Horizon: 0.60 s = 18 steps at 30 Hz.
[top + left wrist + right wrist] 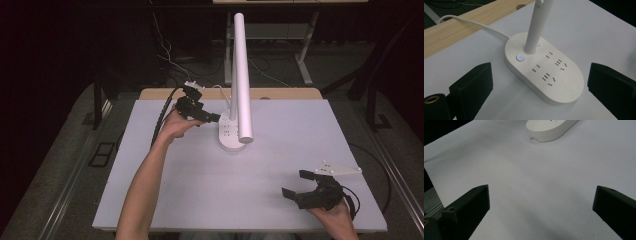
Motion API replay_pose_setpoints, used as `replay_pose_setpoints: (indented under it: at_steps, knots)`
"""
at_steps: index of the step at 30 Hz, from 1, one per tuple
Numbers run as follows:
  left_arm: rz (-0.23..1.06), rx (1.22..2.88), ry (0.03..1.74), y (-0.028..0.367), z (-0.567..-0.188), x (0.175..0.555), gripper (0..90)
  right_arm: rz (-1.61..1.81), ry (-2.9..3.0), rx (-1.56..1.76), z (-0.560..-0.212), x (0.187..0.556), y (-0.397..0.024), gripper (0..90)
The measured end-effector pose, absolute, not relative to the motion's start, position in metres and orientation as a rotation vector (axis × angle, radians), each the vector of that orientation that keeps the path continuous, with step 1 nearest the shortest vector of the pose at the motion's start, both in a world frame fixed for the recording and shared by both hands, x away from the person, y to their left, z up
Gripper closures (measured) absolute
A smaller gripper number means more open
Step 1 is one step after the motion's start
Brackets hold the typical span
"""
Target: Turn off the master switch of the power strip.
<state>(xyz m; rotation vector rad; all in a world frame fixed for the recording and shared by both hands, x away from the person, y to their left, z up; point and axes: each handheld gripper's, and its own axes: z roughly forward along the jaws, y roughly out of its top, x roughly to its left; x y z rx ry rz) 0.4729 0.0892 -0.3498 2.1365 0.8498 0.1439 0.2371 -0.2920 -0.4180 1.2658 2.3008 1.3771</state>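
Observation:
A white desk lamp stands on the table, its oval base (231, 136) carrying several sockets and a long white tube head (241, 75) hanging over it. In the left gripper view the base (544, 72) shows a small lit round button (520, 57) beside the stem (535, 32). My left gripper (206, 120) hovers just left of the base, open, with the base ahead between its jaws (540, 75). At the table's front right my right gripper (296, 183) is open with nothing in it, pointing over bare table (541, 195) toward the base's end (549, 128).
A white cable (474, 23) runs from the base over the wooden back edge (454, 30) of the table. The white tabletop (280, 165) spreads between the two grippers. Dark floor, cables and desk legs (305, 55) lie beyond the table.

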Motion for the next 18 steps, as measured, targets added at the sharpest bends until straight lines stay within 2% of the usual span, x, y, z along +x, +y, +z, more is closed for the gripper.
replay_pose_setpoints:
  at_steps: [7, 18]
  knots:
    - [0.127, 2.094, 0.887, 0.081, -0.356, 0.479, 13.5, 1.377, 2.314, 1.257, -0.419, 0.238, -0.290, 0.3]
    - [0.095, 2.018, 0.965, 0.084, -0.368, 0.490, 20.5, 1.383, 2.306, 1.266, -0.418, 0.238, -0.293, 0.3]
